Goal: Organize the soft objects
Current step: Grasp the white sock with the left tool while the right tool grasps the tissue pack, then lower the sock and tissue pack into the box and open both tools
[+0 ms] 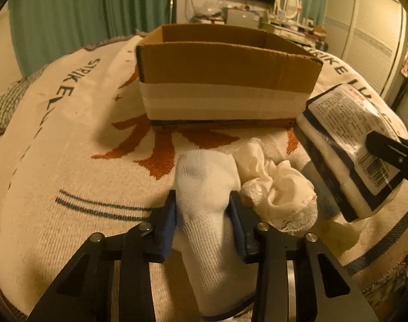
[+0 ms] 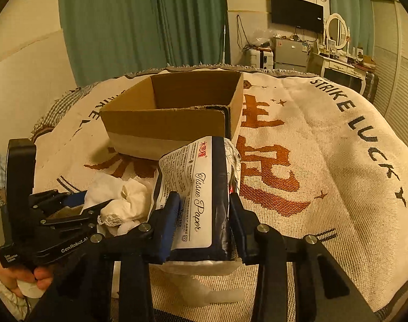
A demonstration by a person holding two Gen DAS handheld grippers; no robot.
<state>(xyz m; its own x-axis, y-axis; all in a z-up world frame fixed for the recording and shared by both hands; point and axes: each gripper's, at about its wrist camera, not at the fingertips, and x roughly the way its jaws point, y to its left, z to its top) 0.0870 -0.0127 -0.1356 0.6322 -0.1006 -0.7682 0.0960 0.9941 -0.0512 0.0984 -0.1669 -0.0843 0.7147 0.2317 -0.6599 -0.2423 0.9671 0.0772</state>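
Observation:
My left gripper [image 1: 203, 209] is shut on a white sock [image 1: 204, 185] and holds it just above the blanket. A crumpled cream lace cloth [image 1: 279, 196] lies right beside it; it also shows in the right wrist view [image 2: 123, 201]. My right gripper [image 2: 205, 209] is shut on a pack of tissue paper [image 2: 201, 187] and holds it tilted above the blanket; the pack shows at the right of the left wrist view [image 1: 348, 145]. An open cardboard box [image 1: 225, 77] stands ahead, also in the right wrist view [image 2: 174, 112]; what shows of its inside looks empty.
A woven blanket [image 2: 324, 166] with orange figures and "STRIKE LUCK" lettering covers the bed. Green curtains [image 2: 139, 24], a wall television [image 2: 296, 12], a dressing table with a mirror [image 2: 336, 30] and a wardrobe stand beyond the bed.

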